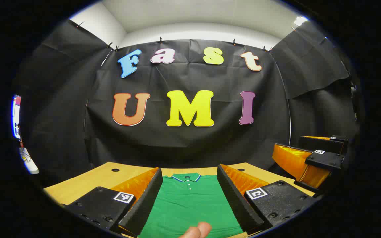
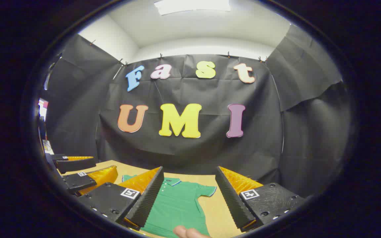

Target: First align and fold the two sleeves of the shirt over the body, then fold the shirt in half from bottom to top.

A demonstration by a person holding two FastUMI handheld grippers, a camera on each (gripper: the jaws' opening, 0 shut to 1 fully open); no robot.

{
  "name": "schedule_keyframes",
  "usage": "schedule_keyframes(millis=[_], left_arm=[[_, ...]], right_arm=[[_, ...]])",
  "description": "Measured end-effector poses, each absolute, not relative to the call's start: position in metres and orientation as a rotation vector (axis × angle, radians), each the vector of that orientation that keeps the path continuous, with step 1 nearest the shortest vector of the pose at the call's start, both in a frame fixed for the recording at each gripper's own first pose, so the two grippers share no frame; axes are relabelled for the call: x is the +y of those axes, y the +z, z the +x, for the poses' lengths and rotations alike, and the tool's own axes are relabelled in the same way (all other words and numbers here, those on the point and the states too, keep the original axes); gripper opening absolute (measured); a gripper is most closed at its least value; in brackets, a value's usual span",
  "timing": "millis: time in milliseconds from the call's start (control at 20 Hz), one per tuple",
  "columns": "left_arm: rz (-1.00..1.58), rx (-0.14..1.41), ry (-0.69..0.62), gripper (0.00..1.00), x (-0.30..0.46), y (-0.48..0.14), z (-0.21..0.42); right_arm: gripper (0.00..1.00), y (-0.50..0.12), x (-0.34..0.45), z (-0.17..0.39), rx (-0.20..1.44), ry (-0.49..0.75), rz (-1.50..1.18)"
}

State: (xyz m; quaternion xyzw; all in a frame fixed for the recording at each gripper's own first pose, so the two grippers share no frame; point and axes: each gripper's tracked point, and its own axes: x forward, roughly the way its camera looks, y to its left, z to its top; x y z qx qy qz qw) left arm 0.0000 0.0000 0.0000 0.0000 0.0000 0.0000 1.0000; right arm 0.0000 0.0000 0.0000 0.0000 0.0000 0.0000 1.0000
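Observation:
A green polo shirt (image 1: pixel 190 201) lies flat on the wooden table (image 1: pixel 88 180), collar toward the far wall. In the left gripper view my left gripper (image 1: pixel 189 175) is open above the shirt's chest, nothing between its fingers. The right gripper (image 1: pixel 313 158) shows farther off at the right, above the table's edge. In the right gripper view my right gripper (image 2: pixel 189 173) is open over the shirt (image 2: pixel 177 205), whose short right sleeve (image 2: pixel 207 190) lies spread out on the table (image 2: pixel 220 211). The left gripper (image 2: pixel 81 172) shows at the left. A fingertip (image 1: pixel 197 230) pokes in at the bottom.
Black cloth walls close the booth behind and on both sides. The table (image 1: pixel 64 188) has small round holes near its far edge. Bare wood lies right of the shirt in the right gripper view.

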Motion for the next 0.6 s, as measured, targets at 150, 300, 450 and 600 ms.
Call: schedule_keyframes(millis=[150, 300, 450, 600], left_arm=[[-0.033, 0.017, 0.003, 1.0, 0.015, 0.004, -0.001], [-0.011, 0.006, 0.025, 1.0, 0.029, 0.011, -0.008], [0.051, -0.006, 0.076, 1.0, 0.047, 0.014, -0.01], [0.059, 0.026, 0.028, 1.0, 0.029, 0.002, -0.007]], right_arm=[[0.95, 0.001, 0.015, 0.003, -0.001, -0.008, -0.03], [0.95, -0.009, 0.028, 0.005, 0.034, 0.012, 0.0], [0.95, -0.028, 0.029, 0.01, 0.092, 0.018, 0.037], [0.95, -0.043, 0.026, 0.014, 0.129, 0.013, 0.059]])
